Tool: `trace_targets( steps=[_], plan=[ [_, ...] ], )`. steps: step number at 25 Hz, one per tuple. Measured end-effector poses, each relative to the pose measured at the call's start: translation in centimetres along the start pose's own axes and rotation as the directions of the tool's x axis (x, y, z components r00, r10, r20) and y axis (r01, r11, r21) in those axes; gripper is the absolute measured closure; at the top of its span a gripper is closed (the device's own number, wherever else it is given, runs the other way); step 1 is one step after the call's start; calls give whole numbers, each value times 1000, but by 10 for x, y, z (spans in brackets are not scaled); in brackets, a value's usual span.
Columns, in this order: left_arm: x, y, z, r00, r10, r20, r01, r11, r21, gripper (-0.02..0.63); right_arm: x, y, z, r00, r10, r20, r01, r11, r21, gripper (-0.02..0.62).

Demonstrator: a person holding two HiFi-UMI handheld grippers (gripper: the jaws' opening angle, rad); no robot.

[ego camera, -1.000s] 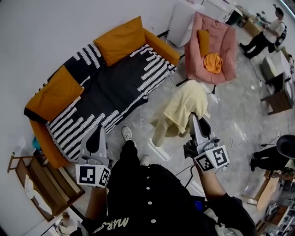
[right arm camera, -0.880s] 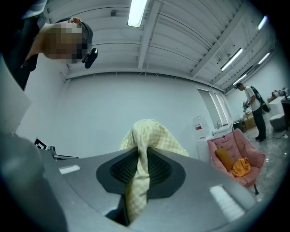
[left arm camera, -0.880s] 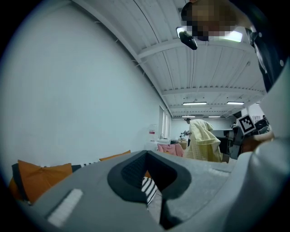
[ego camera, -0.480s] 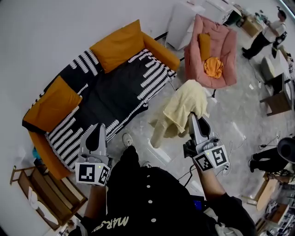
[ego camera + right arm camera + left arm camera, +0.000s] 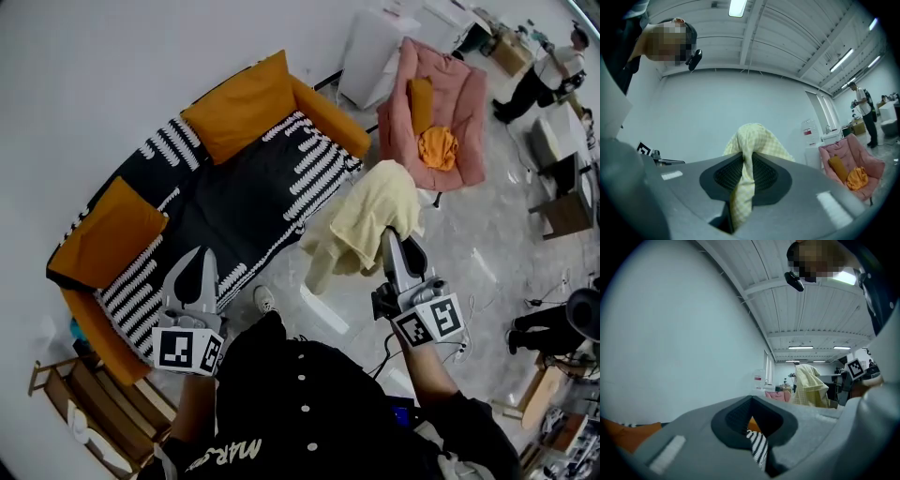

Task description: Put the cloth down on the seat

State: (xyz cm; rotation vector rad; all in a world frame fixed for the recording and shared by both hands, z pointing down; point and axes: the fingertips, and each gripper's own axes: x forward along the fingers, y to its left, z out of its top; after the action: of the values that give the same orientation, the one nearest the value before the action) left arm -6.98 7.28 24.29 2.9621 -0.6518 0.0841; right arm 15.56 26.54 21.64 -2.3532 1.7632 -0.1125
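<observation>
Right gripper (image 5: 391,240): fingers pinching a fold of yellow cloth (image 5: 370,216). Cloth hanging above floor (image 5: 473,258), between sofa (image 5: 253,192) and pink armchair (image 5: 459,103), touching neither seat. Left gripper (image 5: 194,261): fingers pressed together, empty, over sofa's striped front edge.

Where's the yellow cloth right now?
Head view, right of centre: the yellow cloth hangs clamped in the right gripper, over the floor between the striped sofa and the pink armchair.

- The place was a mock living room staged in an industrial hall, furnished with an orange sofa (image 5: 234,178) and a pink armchair (image 5: 441,94).
- Ceiling strip lights (image 5: 800,347) hung overhead, and the polished floor (image 5: 487,262) lay bare.
</observation>
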Motion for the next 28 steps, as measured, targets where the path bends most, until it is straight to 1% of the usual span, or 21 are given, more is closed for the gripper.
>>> trace_targets(
  steps=[11,18,21,28],
  plan=[
    [35,56,11,1000,6,19,-5,1000,-9,606,64,6,7,1000,-8,20,8,1000,-20,522],
    [55,87,18,999,-13,35,13,1000,1,605,95,14,13,999,-18,51,20,999,-41,522],
    [63,94,18,999,-16,35,16,1000,-1,606,100,15,11,999,-25,45,28,997,-67,522],
    [73,90,8,1000,-29,11,29,1000,-3,605,102,2,1,999,-43,31,44,998,-36,522]
  ],
)
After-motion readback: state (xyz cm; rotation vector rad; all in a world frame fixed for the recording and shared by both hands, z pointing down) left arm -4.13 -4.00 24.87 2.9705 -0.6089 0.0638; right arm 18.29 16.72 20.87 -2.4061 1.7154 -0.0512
